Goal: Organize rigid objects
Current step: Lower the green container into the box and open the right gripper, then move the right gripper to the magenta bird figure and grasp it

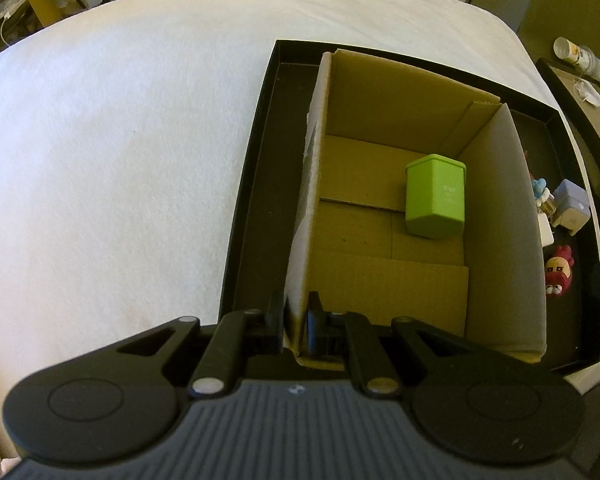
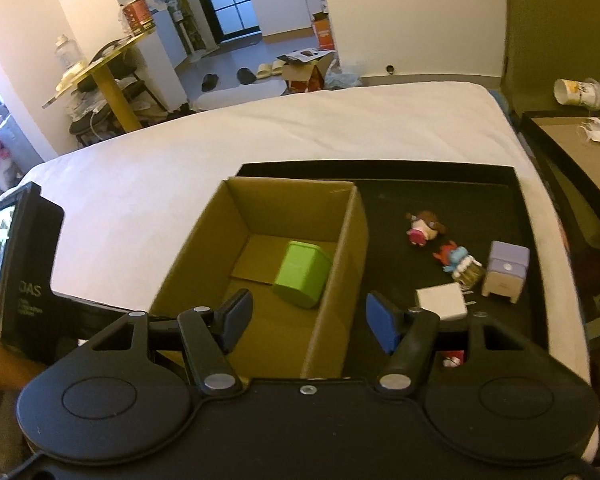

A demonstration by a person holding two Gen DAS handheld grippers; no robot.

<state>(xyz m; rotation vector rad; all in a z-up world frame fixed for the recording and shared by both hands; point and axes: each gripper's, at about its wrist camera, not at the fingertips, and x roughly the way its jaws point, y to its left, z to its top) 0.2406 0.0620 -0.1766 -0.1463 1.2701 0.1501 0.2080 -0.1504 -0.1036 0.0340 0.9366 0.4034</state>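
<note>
Risk first: buckling of the open brown cardboard box (image 1: pixel 500 200), pinched at its near left wall by the left tongs (image 1: pixel 294 320), pressed together on the card. Thin wall, small grip area; likely to crease or tear under any tug, and to drag the whole box askew inside the shallow black tray (image 1: pixel 256 200).

Second hazard at the right tongs (image 2: pixel 306 316): spread partway, empty, hovering above the box's right wall, one finger over the inside, the other over the tray. Could clip that wall on the way to the loose pieces and jolt the box against the left grip.

Inside the box, on its floor toward the far right corner: the light green plastic container with rounded corners (image 1: pixel 436 200), seemingly tipped rather than upright; apt to slide with a knock.

Waiting on the tray, right of the box:
- a flat white square box (image 2: pixel 442 300), nearest the right tongs
- a lilac cube-shaped toy on short feet (image 2: pixel 506 270)
- a small brown-haired figurine (image 2: pixel 424 230)
- a red-and-blue figurine (image 2: pixel 456 258)
- a red round-headed figurine (image 1: pixel 558 274)

Small and close together, so easy to nudge one while reaching for another; rounded figurines likely to slip from flat pads.

Underneath, a bed with a white sheet (image 1: pixel 100 160): soft, no firm backing for a downward press, so probably a rocking tray. Beyond, a lived-in room: a yellow-legged side table (image 2: pixel 108 80) piled with things, slippers and cartons on the floor, a paper cup (image 2: pixel 572 92) lying on a dark-framed stand at the right.
</note>
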